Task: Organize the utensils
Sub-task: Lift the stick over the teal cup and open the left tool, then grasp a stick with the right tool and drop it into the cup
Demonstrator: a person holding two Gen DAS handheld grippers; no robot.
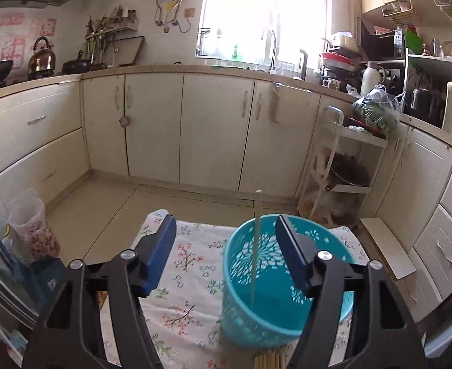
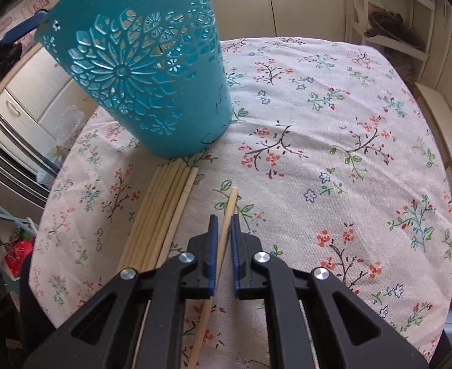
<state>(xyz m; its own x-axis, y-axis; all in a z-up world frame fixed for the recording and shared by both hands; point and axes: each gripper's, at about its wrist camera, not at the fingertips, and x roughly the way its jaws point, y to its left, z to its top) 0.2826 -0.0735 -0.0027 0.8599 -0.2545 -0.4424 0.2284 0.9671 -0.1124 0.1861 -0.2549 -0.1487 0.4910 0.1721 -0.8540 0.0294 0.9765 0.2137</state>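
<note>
A teal openwork basket was recorded standing upright on the floral cloth spread over the counter. One pale chopstick was seen standing inside it, leaned against the wall, its tip risen above the rim. The left claw was held above the cloth with its blue pads set wide apart, nothing gripped; its right pad overlapped the basket's rim in the left wrist view, though contact could not be told. In the right wrist view the basket was seen near the cloth's left part, and a bundle of chopsticks was noted lying flat on the cloth just before its base, their ends close to it. A single chopstick was found lying apart to the right of the bundle. The right claw was closed nearly together around this chopstick, its pads set on either side of the shaft; whether the grip was firm could not be told.
</note>
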